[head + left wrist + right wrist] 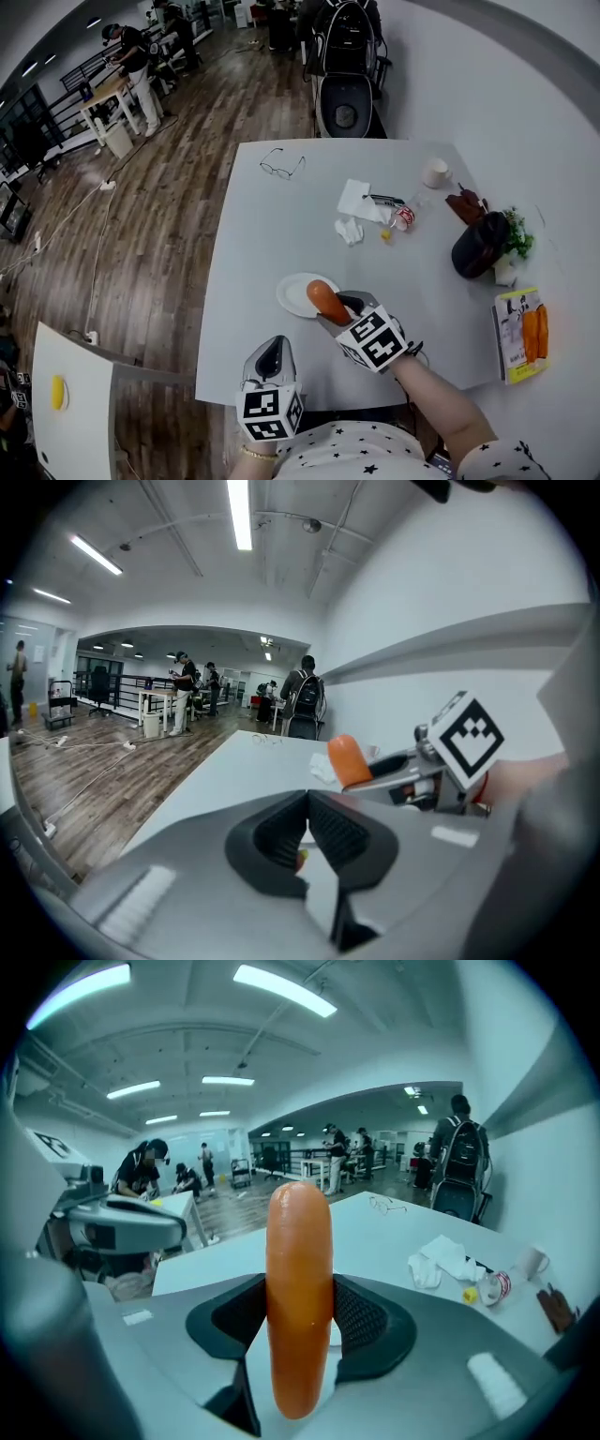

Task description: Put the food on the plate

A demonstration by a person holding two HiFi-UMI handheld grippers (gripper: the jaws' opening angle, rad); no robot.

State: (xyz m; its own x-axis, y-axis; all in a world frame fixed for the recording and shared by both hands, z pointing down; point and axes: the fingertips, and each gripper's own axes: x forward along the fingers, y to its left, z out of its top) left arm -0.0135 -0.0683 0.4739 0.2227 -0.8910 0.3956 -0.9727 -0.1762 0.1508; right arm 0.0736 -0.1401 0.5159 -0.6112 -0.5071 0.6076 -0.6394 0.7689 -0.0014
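Observation:
An orange sausage (pixel 327 300) stands clamped between the jaws of my right gripper (pixel 337 306), which is shut on it. In the head view the sausage hangs over the right part of a small white plate (pixel 291 293) near the table's front edge. The right gripper view shows the sausage (pixel 299 1297) upright between the ribbed pads (pixel 361 1321), sticking out above and below them. My left gripper (pixel 272 349) hovers at the table's front edge, below the plate, its jaws together and empty. From the left gripper (pixel 307 808) view, the sausage (pixel 349 759) sits ahead to the right.
On the grey table (pixel 262 244) lie glasses (pixel 281 167), crumpled tissues (pixel 361 202), a small can (pixel 403 217), a cup (pixel 436 173), a dark pot with greens (pixel 483 246) and a pack of orange food (pixel 522 336). A chair (pixel 344 103) stands behind the table.

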